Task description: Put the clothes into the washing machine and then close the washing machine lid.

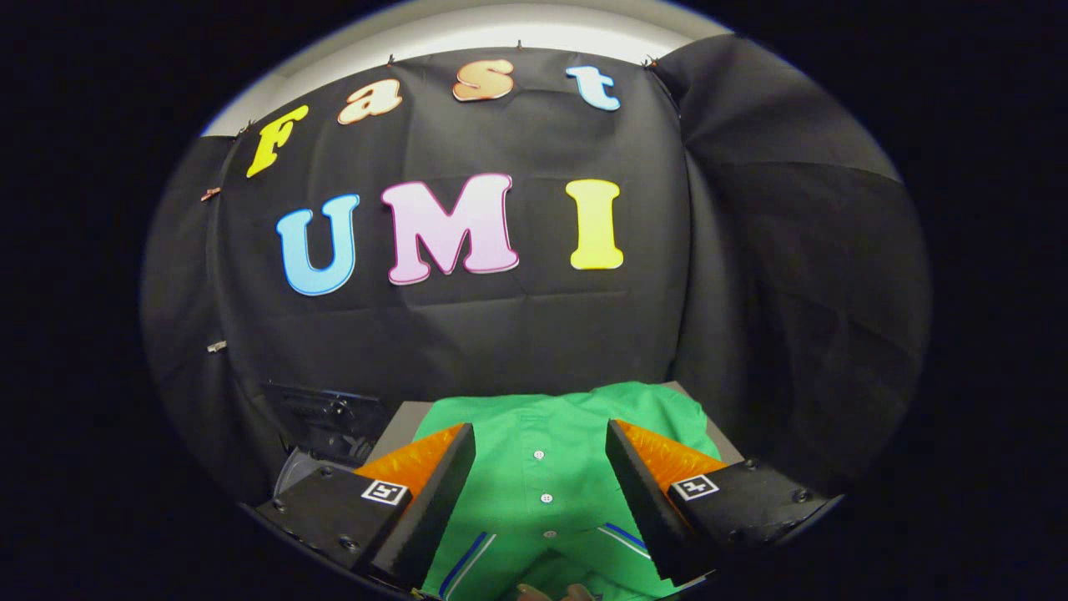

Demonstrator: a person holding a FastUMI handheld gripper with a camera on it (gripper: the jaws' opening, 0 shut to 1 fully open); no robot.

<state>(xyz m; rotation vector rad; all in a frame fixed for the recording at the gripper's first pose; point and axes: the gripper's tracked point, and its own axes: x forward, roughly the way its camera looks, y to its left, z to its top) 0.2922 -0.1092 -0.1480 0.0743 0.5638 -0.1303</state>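
gripper: fingers spread wide, nothing pinched, both tips clear of the cloth; looks like a hover before a grab.
green shirt: one, lies flat between and beyond the fingers, placket running down the gap; three white buttons counted, blue-white stripe trim at the near end. Spread out flat, likely so it's easy to pinch.
table: grey top under the shirt, bare strip left of it.
washing machine: my guess only, dark unit with a pale curved rim left of the table, beyond the left finger; can't tell if the lid is up.
task status: shirt not yet picked, probably early stage.
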